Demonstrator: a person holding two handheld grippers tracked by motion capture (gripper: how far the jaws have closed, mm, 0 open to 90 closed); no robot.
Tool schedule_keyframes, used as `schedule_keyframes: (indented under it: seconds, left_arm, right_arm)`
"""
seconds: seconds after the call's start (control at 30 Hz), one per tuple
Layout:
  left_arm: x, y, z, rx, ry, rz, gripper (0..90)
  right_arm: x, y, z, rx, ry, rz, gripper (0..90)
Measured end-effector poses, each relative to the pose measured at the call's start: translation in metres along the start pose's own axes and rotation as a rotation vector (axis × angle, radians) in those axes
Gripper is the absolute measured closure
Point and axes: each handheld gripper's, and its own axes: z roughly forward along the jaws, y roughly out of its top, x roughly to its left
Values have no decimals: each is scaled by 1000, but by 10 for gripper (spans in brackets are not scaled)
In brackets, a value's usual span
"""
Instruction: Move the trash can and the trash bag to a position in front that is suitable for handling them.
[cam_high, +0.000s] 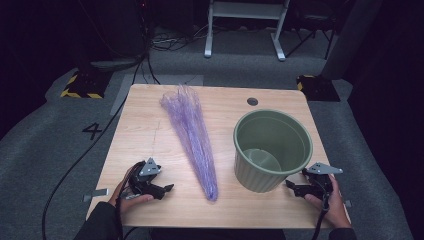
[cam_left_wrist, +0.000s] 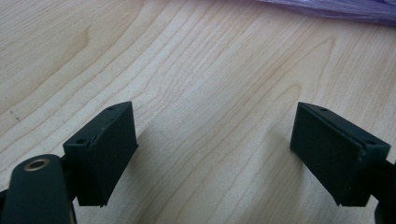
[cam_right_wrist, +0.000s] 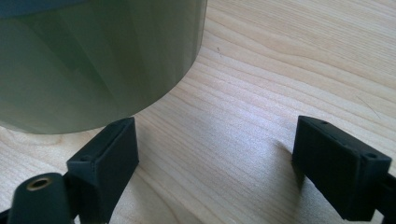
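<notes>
Step in hand, by judgement: pick up the purple grass bundle (cam_high: 192, 137) and stand it in the green pot (cam_high: 272, 149). Bundle lies flat on the table (cam_high: 145, 125), centre-left, bound stem end at approx. 6 o'clock, loose tips fanned toward 12 o'clock; it sits just left of the pot, not touching. Left gripper (cam_high: 165, 189) rests at approx. 7 o'clock, jaws wide apart, nothing between them; in the left gripper view the bundle edge (cam_left_wrist: 336, 10) is ahead, near the top. Right gripper (cam_high: 292, 186) rests at approx. 5 o'clock, jaws wide, empty, just beside the pot wall (cam_right_wrist: 93, 60). Recommended: close left jaws on the tight stem end, not the loose strands; lift w/o dragging; steady the pot w/ right gripper; lower stems-first. Pot stands upright; interior appears empty, bare floor visible.
</notes>
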Motion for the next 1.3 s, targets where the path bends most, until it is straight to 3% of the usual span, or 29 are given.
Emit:
schedule_keyframes:
  seconds: [0.57,0.77,0.93,1.0,1.07,1.23,1.3]
  left_arm:
    - [0,0,0,0,2,0,144]
    - [0,0,0,0,2,1,144]
    - [0,-1,-1,1,5,3,146]
    - [0,-1,-1,0,4,3,146]
    - [0,-1,-1,0,4,3,146]
    - [0,-1,-1,1,3,3,146]
    - [0,-1,-1,0,3,3,146]
  right_arm:
    - [-3,2,2,6,25,-24,135]
    - [-9,3,-4,-40,48,44,208]
    - [-6,12,-6,-67,39,2,261]
    - [1,18,-2,-47,25,-67,281]
    - [2,19,-2,-44,24,-77,281]
    - [5,23,-1,-46,44,-113,298]
    - [9,26,0,-78,71,-142,363]
